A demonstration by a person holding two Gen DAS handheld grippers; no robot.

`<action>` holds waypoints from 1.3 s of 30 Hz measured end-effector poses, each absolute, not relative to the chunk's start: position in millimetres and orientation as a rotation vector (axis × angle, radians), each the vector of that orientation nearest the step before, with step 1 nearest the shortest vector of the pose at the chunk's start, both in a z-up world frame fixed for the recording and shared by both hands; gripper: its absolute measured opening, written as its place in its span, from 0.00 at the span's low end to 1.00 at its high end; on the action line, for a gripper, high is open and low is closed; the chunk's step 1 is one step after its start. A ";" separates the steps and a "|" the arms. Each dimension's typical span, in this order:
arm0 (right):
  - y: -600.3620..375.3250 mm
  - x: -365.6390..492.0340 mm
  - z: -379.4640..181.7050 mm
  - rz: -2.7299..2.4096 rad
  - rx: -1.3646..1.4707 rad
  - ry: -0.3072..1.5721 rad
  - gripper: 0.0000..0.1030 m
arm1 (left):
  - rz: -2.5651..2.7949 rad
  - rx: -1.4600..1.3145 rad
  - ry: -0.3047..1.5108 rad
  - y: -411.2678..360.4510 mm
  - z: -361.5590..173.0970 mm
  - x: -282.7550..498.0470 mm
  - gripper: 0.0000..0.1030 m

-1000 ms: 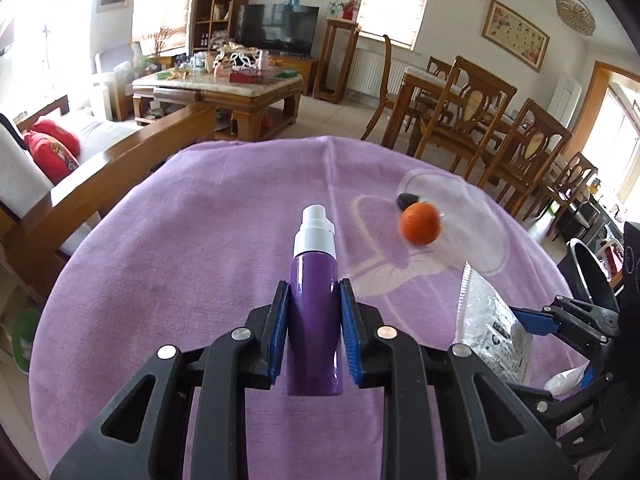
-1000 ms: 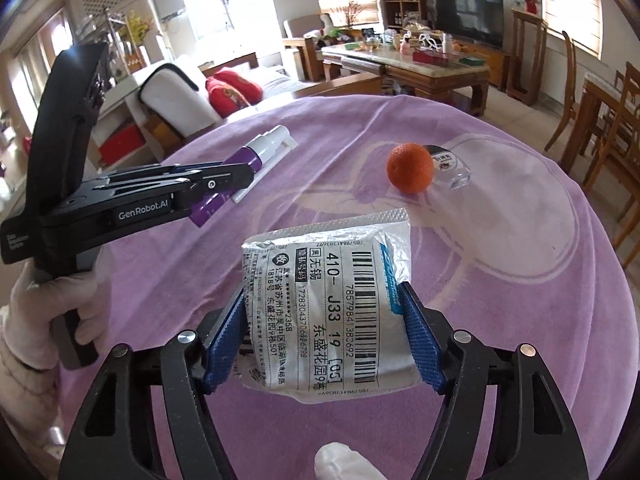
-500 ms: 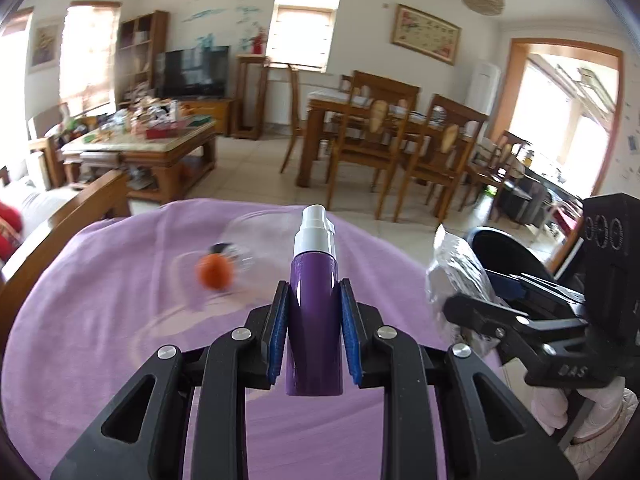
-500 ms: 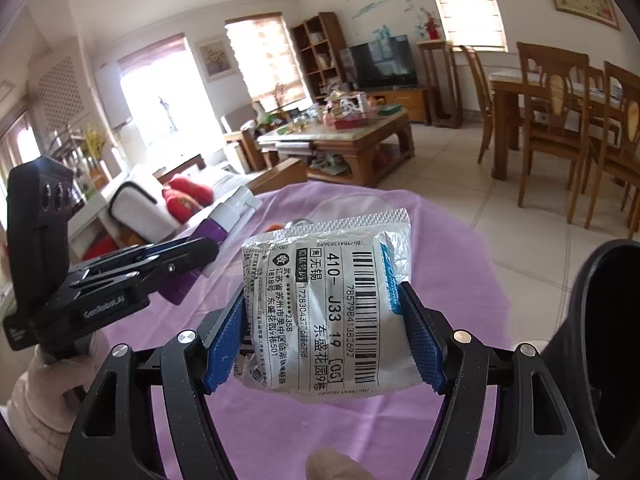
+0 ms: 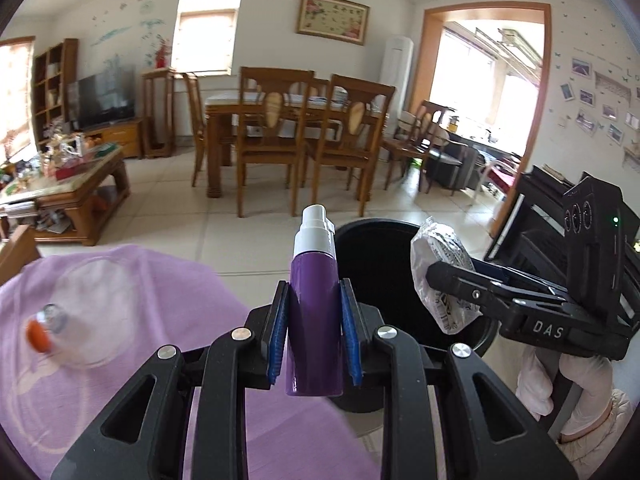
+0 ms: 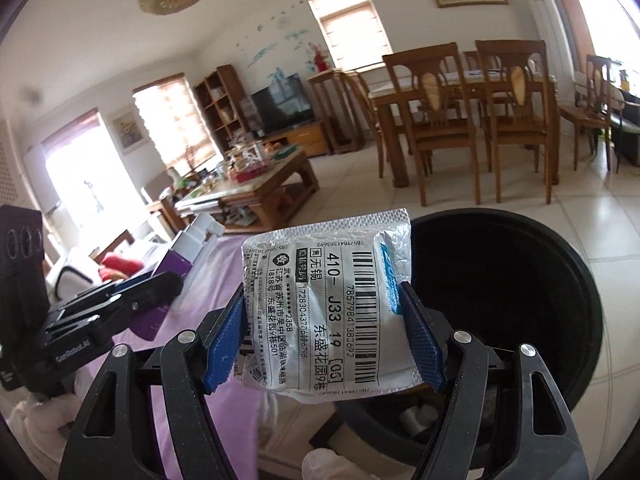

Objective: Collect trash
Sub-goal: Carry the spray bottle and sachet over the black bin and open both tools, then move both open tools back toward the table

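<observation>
The left gripper [image 5: 314, 344] pinched a smooth purple bottle [image 5: 315, 320] with a white cap, its blue pads nearly together, just past the edge of the purple cloth [image 5: 140, 320]. The right gripper [image 6: 324, 344] stood wider and squeezed a crinkly silver packet [image 6: 324, 312] with a barcode. Both things hung by the rim of the round black bin [image 6: 520, 280].

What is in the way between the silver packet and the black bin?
Nothing visible. The right gripper holds the silver packet right beside the open mouth of the black bin, with only air between them. The left gripper with its purple spray bottle is off to the side, not between.
</observation>
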State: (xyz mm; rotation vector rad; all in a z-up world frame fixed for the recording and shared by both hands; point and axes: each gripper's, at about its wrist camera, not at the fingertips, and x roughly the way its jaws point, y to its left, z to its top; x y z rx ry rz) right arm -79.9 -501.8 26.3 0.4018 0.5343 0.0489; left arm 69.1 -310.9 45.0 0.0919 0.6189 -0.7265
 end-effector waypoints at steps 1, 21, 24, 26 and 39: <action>-515.3 -84.5 23.7 0.030 0.418 0.528 0.69 | -0.743 0.092 0.631 -321.7 41.8 69.1 0.24; -614.9 -102.9 -44.3 -0.088 0.584 0.536 0.70 | -0.821 0.186 0.762 -428.4 -16.6 77.9 0.24; -615.8 -95.6 -44.8 -0.090 0.594 0.535 0.70 | -0.818 0.191 0.758 -428.7 -16.4 76.6 0.24; -613.6 -94.6 -43.9 -0.088 0.600 0.535 0.70 | -0.819 0.195 0.758 -430.3 -16.4 75.7 0.24; -603.1 -92.7 -30.2 -0.070 0.604 0.506 0.80 | -0.746 0.263 0.628 -419.5 5.1 52.3 0.75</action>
